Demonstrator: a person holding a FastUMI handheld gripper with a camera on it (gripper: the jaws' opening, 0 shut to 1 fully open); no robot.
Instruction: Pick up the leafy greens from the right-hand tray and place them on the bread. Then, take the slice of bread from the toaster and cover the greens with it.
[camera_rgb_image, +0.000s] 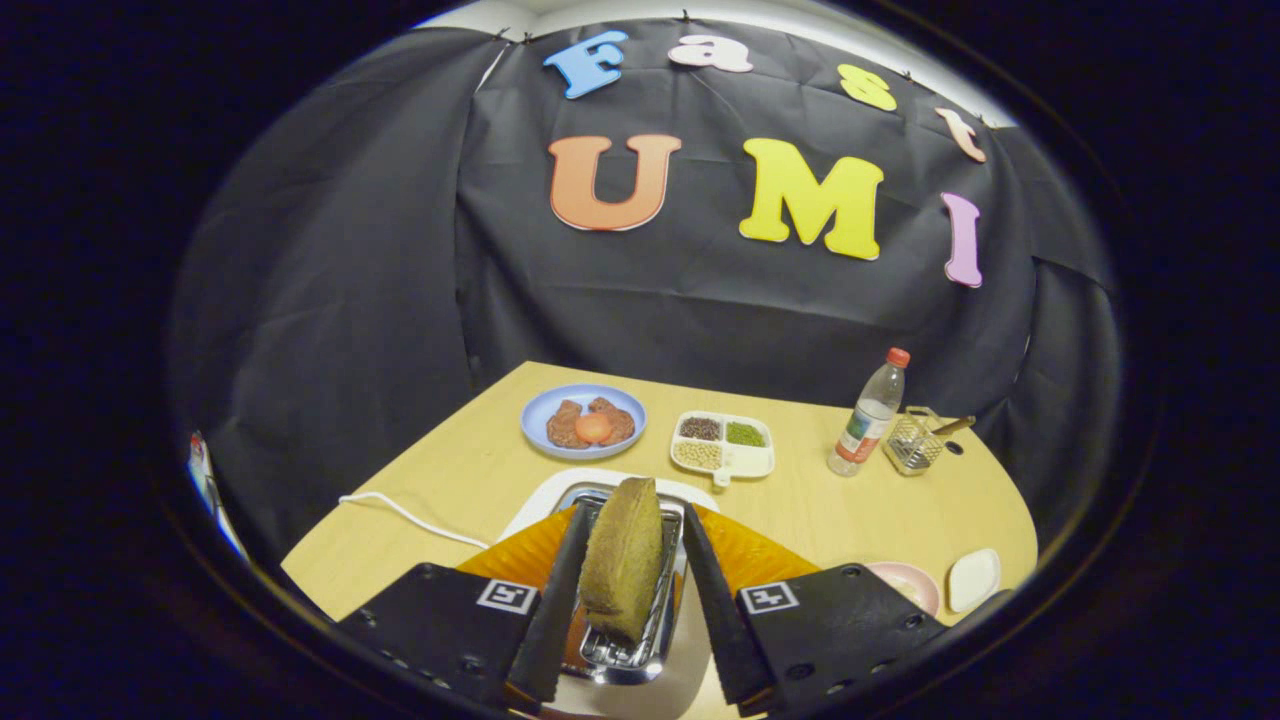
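Bread slice (622, 560) in toaster (625, 655), between tongs (628, 600).

Bread slice (622, 560) fills the finger gap (seemingly clamped); toaster (625, 650) below.

toaster (622, 655) base behind fingers (548, 610)

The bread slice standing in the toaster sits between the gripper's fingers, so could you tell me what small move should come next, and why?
Probably close the gripper on the bread slice. It stands upright in the toaster slot between the open fingers, and gaps show on both sides, so neither finger appears to press on it yet; lifting now would likely leave it behind.
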